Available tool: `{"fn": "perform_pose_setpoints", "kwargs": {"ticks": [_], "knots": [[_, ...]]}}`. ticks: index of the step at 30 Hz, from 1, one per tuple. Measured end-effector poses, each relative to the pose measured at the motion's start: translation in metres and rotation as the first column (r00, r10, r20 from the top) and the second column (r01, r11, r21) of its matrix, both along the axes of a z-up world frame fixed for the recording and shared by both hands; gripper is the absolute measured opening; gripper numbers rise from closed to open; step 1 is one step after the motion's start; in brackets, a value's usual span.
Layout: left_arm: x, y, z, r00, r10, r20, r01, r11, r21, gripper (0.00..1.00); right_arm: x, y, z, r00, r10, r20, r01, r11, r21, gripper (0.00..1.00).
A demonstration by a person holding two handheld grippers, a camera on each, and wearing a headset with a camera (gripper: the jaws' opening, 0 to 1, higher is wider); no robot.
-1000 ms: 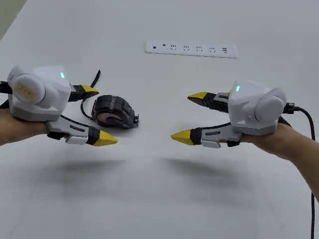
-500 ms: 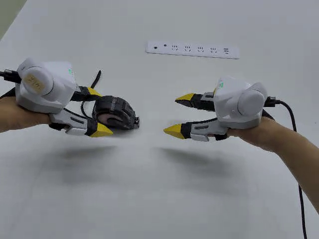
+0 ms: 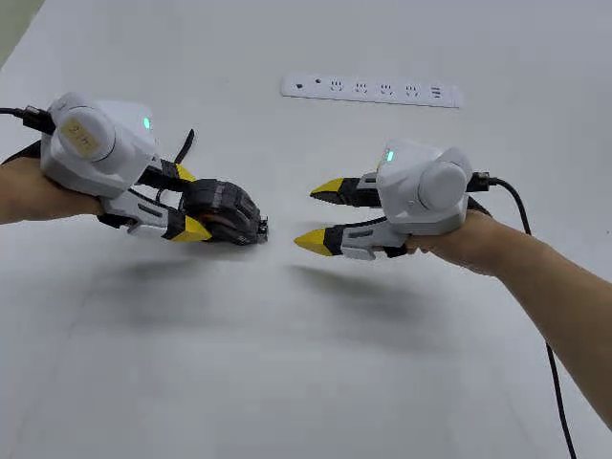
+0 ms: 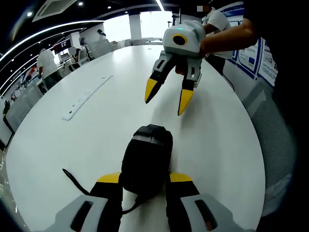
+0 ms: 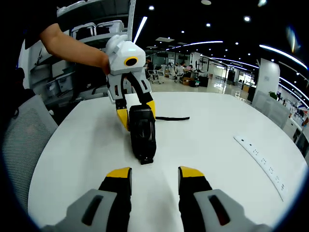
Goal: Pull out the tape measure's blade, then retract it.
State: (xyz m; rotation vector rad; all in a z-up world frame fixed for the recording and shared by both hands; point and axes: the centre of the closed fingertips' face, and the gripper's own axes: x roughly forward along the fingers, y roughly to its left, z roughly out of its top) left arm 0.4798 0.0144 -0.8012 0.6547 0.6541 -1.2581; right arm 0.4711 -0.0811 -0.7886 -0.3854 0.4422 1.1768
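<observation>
**A:** Your left gripper (image 3: 189, 203) first: a white blocky shell, a round cap on the side with a yellowish label (image 3: 81, 141), and a green light (image 3: 145, 122) glowing on top.

**B:** Your right gripper (image 3: 317, 214) has the same white shell. Its round cap (image 3: 442, 186) is plain, and it has its own green lamp (image 3: 389, 156). Both have black jaws with pale grey side plates and bright yellow fingertips (image 3: 196, 229).

**A:** There's a black cable (image 3: 535, 249) coming out the back of your right one and running along your forearm. A second black lead (image 3: 19, 113) exits the rear of the left.

**B:** In the left gripper view, your dark top (image 4: 285, 43) shows above the arm.
</observation>
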Motion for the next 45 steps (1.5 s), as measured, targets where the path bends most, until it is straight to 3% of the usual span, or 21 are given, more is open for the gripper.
{"fn": "perform_pose_setpoints", "kwargs": {"ticks": [10, 20, 34, 45], "knots": [[0.001, 0.001, 0.000, 1.000, 0.009, -0.027, -0.009, 1.000, -0.003, 0.28, 0.000, 0.019, -0.010, 0.998, 0.050, -0.025, -0.051, 0.999, -0.013, 0.34], [0.000, 0.003, -0.001, 0.999, -0.005, -0.034, 0.005, 1.000, -0.006, 0.28, 0.003, 0.032, -0.019, 0.995, 0.094, -0.036, -0.095, 0.995, -0.032, 0.27], [-0.002, 0.004, -0.002, 0.998, 0.002, -0.057, -0.002, 1.000, 0.002, 0.28, -0.007, 0.049, -0.033, 0.981, 0.185, -0.062, -0.190, 0.979, -0.079, 0.21], [-0.002, 0.006, -0.003, 0.998, 0.007, -0.070, -0.006, 1.000, 0.006, 0.28, -0.003, 0.050, -0.037, 0.979, 0.197, -0.054, -0.201, 0.974, -0.106, 0.14]]}}
